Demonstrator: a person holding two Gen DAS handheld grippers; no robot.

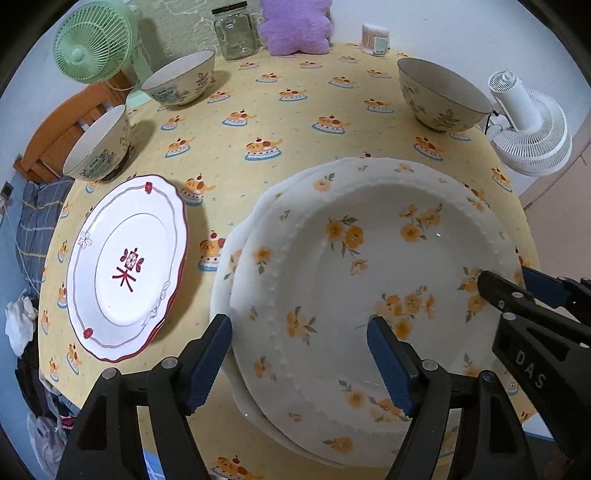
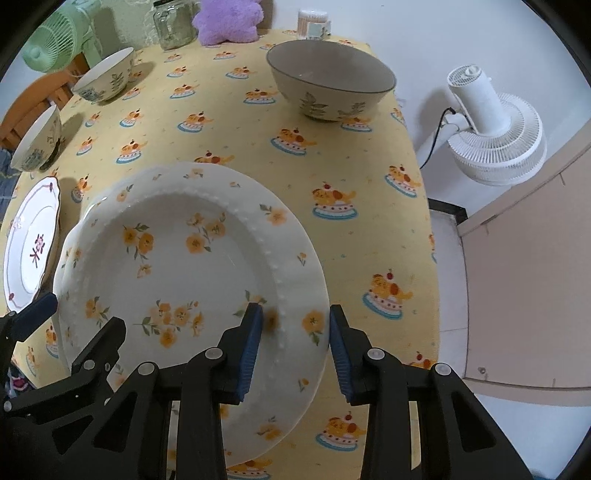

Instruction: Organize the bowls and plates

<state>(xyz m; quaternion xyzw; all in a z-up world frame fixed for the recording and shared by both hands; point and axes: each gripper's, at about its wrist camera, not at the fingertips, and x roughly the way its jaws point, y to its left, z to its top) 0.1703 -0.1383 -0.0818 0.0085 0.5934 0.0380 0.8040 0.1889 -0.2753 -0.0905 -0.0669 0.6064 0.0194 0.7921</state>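
Left gripper (image 1: 299,354) is spread wide over the near-left rim of the yellow-flowered plate (image 1: 369,280), one pad outside the edge and one over the basin, gripping nothing. Right gripper (image 2: 295,343) is parted too, its pads straddling the plate's right rim without a visible pinch on it. The flowered plate sits on top of another white plate (image 1: 236,258) whose edge peeks out on the left, both on the worktop (image 1: 295,122) with its yellow cake-print cloth. Just beside them to the left lies the red-trimmed plate (image 1: 127,269), apparently stacked on a matching one. Two patterned bowls (image 1: 99,146) and (image 1: 181,77) stand at the far left, well apart from the third bowl (image 2: 330,81) at the far right. A glass jar (image 1: 234,31) and purple plush (image 1: 295,26) line the back edge.
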